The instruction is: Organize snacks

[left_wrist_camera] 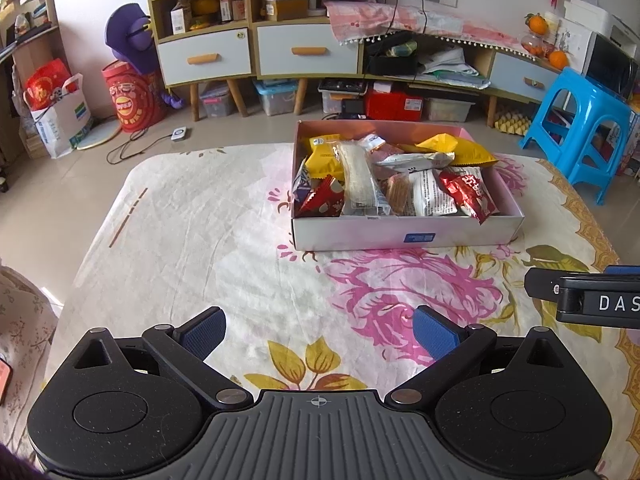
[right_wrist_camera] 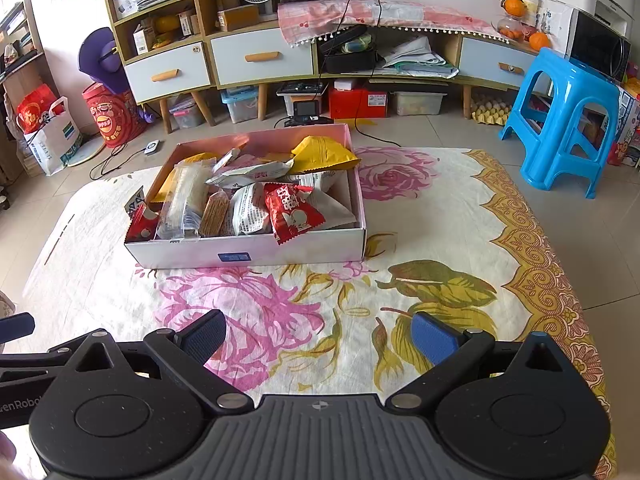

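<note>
Snacks fill an open pink box on the flowered cloth of the tabletop. Packets are heaped against the box's walls, a red one hanging over its near rim and a yellow one leaning at its far right corner. Left of the box the cloth lies bare out to its rounded edge; right of the box it runs to a gold border where it drops to the floor. A broad bare stretch of cloth separates the box's near wall from both tools. The left tongs are spread wide and hold nothing, hovering clear of the box. The right tongs gape equally wide, also unladen, pads touching nothing.
</note>
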Action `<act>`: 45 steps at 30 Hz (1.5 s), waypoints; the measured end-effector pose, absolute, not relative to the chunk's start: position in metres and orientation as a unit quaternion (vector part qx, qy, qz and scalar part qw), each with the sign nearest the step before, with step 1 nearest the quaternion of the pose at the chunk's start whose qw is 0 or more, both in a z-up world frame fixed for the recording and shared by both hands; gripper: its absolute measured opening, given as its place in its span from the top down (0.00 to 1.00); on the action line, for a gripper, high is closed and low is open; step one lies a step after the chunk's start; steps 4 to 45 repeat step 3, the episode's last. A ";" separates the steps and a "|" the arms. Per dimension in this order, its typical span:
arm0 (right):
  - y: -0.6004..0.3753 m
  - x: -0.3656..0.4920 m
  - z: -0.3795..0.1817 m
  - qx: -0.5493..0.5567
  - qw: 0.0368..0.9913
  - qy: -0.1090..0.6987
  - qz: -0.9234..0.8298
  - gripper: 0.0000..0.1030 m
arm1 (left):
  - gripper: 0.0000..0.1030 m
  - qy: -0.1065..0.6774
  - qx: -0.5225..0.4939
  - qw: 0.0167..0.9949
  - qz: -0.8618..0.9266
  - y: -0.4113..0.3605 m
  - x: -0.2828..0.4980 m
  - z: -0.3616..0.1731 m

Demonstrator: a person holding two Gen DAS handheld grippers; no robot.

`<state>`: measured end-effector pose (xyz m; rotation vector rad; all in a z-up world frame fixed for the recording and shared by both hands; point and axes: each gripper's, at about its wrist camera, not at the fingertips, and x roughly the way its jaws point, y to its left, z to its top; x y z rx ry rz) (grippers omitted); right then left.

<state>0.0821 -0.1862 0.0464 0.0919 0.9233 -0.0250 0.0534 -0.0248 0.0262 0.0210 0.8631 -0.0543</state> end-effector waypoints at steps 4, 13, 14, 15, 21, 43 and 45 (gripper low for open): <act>-0.184 0.081 0.044 0.041 0.894 0.446 -0.012 0.11 | 0.02 0.419 0.011 0.907 -0.032 -0.025 0.055 0.024; -0.184 0.081 0.044 0.041 0.894 0.446 -0.012 0.11 | 0.02 0.419 0.011 0.907 -0.032 -0.025 0.055 0.024; -0.184 0.081 0.044 0.041 0.894 0.446 -0.012 0.11 | 0.02 0.419 0.011 0.907 -0.032 -0.025 0.055 0.024; -0.184 0.081 0.044 0.041 0.894 0.446 -0.012 0.11 | 0.02 0.419 0.011 0.907 -0.032 -0.025 0.055 0.024; -0.184 0.081 0.044 0.041 0.894 0.446 -0.012 0.11 | 0.02 0.419 0.011 0.907 -0.032 -0.025 0.055 0.024; -0.184 0.081 0.044 0.041 0.894 0.446 -0.012 0.11 | 0.02 0.419 0.011 0.907 -0.032 -0.025 0.055 0.024; -0.184 0.081 0.044 0.041 0.894 0.446 -0.012 0.11 | 0.02 0.419 0.011 0.907 -0.032 -0.025 0.055 0.024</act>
